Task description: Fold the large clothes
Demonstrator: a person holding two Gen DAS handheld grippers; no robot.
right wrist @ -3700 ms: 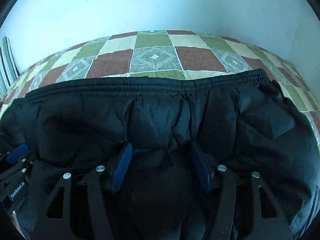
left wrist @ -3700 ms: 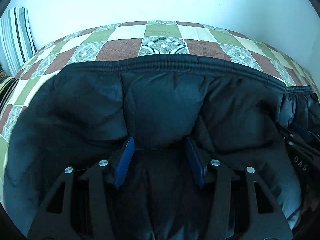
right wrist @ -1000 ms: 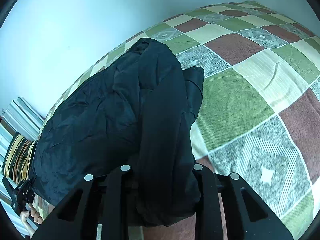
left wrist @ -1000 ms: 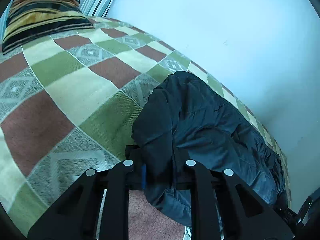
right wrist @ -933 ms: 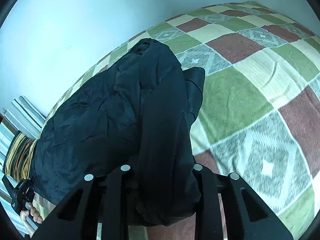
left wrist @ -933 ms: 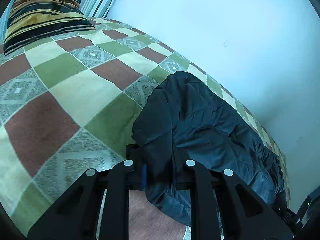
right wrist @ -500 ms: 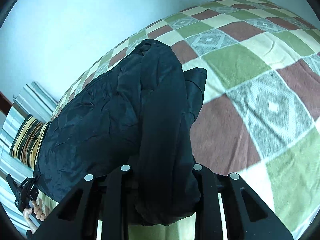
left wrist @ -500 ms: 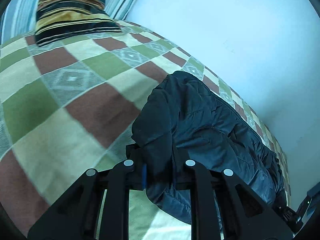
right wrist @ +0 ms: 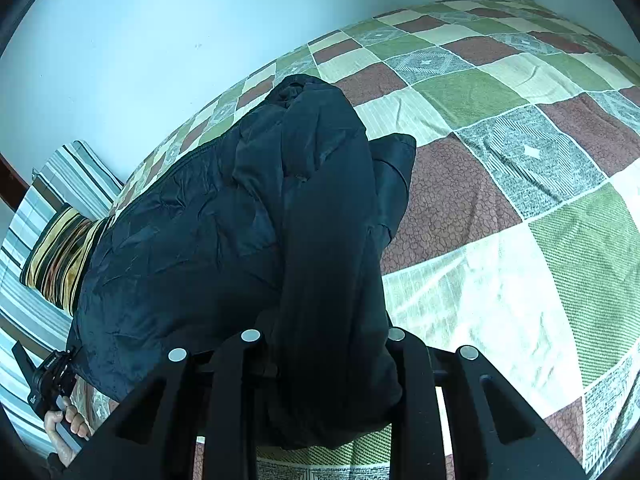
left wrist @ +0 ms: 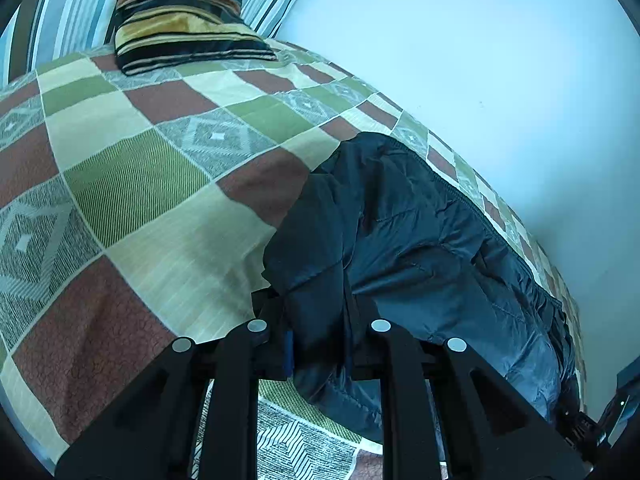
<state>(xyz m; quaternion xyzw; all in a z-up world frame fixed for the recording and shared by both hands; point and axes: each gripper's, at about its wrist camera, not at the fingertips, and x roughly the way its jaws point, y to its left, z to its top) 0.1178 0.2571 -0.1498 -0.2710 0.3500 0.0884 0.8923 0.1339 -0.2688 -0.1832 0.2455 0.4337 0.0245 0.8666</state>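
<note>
A large dark padded jacket (left wrist: 420,248) hangs lifted above the checked bedspread (left wrist: 132,184), stretched between my two grippers. My left gripper (left wrist: 318,344) is shut on one end of it, with fabric bunched between the jaws. My right gripper (right wrist: 324,352) is shut on the other end of the jacket (right wrist: 224,220), and a thick fold drapes over the jaws and hides the fingertips. The left gripper and the hand holding it show at the lower left of the right wrist view (right wrist: 52,376).
A striped yellow and black pillow (left wrist: 184,12) lies at the head of the bed on striped bedding (left wrist: 52,12). It also shows in the right wrist view (right wrist: 60,260). A pale wall (left wrist: 480,60) runs along the far side of the bed.
Both grippers went from open over the flat jacket to shut on its ends. In the last second they have lifted it higher off the bed, so more bedspread and the pillow show.
</note>
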